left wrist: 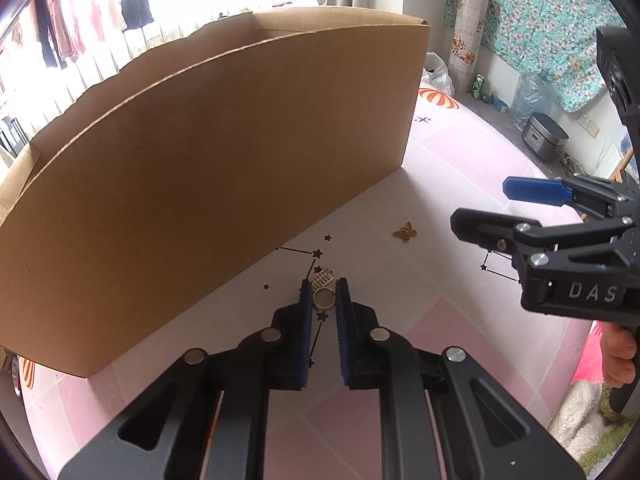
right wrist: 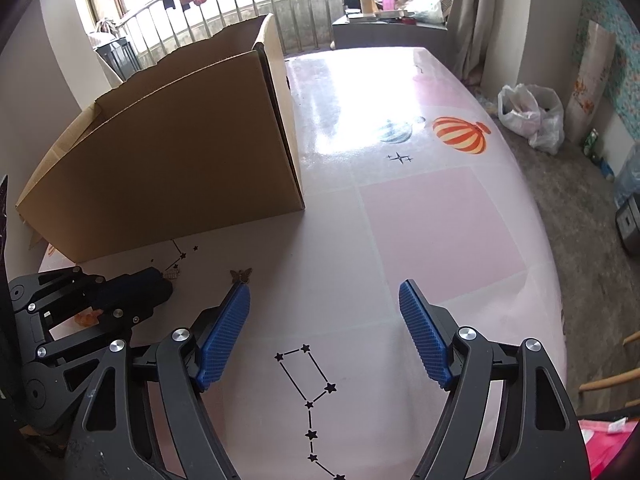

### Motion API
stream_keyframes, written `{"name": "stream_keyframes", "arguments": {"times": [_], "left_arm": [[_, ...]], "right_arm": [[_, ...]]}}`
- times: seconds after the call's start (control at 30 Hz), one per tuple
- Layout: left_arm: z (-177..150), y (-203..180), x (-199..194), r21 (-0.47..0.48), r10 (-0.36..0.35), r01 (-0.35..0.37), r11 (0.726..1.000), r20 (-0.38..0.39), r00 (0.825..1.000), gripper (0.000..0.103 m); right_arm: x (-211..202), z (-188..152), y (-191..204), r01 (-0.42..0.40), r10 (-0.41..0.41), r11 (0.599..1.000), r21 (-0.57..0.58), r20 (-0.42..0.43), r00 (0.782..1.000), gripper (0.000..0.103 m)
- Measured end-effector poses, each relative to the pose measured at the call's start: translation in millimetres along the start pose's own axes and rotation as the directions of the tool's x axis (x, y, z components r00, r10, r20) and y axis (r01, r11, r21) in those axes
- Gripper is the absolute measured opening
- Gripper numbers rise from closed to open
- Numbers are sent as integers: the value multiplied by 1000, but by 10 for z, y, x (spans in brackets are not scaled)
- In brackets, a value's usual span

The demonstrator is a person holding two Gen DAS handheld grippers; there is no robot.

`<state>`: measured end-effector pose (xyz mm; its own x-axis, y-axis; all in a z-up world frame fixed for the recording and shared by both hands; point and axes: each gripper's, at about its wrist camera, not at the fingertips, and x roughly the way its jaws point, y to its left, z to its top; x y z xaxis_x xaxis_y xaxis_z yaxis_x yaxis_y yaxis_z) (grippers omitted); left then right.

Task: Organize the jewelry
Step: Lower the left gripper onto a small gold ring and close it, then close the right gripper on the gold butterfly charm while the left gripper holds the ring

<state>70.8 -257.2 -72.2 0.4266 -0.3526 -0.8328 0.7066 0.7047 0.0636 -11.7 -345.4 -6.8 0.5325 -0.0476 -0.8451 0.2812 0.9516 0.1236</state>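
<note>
Between the left gripper's (left wrist: 324, 295) nearly closed jaws lies a small, light, rigid gold ring (left wrist: 323, 299), flat on the pink table (left wrist: 440, 344); slippery, so best pinched across its band. Right gripper (right wrist: 324, 332) jaws open, empty

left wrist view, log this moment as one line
left tool: shut on ring | right tool: open, empty | butterfly: on table | box: behind

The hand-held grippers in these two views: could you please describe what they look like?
Both are alike. The left hand-held gripper and the right hand-held gripper have matte black linkage arms joined by round silver pins, with cut-out slots in the outer bars. Each finger ends in a blue ribbed pad. The right one's body carries pale raised letters "DAS". No cables or sleeves show.
</note>
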Motion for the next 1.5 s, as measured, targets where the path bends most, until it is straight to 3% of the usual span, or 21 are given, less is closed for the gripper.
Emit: {"name": "stream_keyframes", "arguments": {"times": [0.43,0.77,1.13,1.5], "left_arm": [[-279,223,-224,-94,17,-15,995,13,1000,10],[-358,367,-236,-126,-15,17,992,19,1000,10],[-337,383,-238,-102,-19,22,995,26,999,10],[-336,419,-233,-110,-22,26,994,32,999,10]], "right_arm": [[-58,5,243,-46,47,996,-77,15,999,67],[191,41,399,-72,65,990,-124,-59,996,36],[244,47,529,-34,24,963,-268,-41,999,13],[289,80,522,-45,29,955,-294,-58,998,7]]}}
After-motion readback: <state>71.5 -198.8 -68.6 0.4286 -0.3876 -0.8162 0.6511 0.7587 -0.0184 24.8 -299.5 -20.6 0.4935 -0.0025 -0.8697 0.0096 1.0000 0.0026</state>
